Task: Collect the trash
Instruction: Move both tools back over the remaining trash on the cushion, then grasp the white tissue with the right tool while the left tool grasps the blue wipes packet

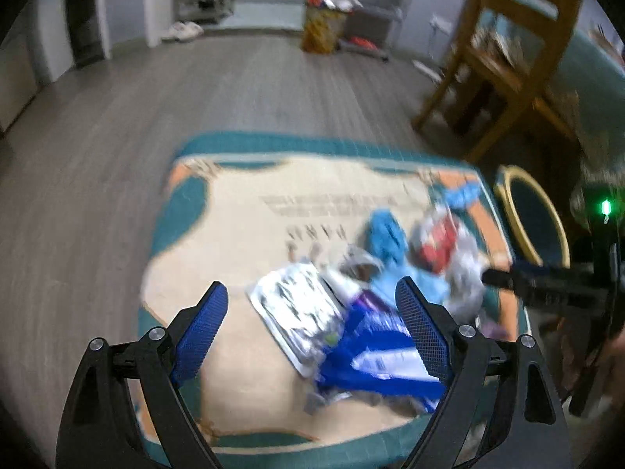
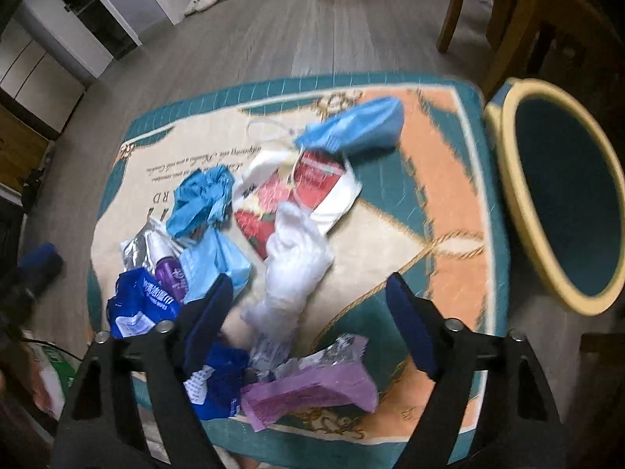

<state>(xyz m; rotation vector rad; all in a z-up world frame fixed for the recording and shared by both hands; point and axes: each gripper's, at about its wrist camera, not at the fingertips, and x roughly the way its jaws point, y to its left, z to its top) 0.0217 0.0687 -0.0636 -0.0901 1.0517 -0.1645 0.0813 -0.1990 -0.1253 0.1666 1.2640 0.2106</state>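
Left gripper: jaws spread wide, clamping nothing, poised above a silver foil pack and a blue wrapper at the near-left part of the mat. Mid-mat: crumpled blue glove, red-and-white packet, white glove, blue face mask. Right gripper: jaws apart, holding nothing, white glove and purple wrapper lying below the gap. Far right, just beside the mat: yellow-rimmed bin, tilted in view.
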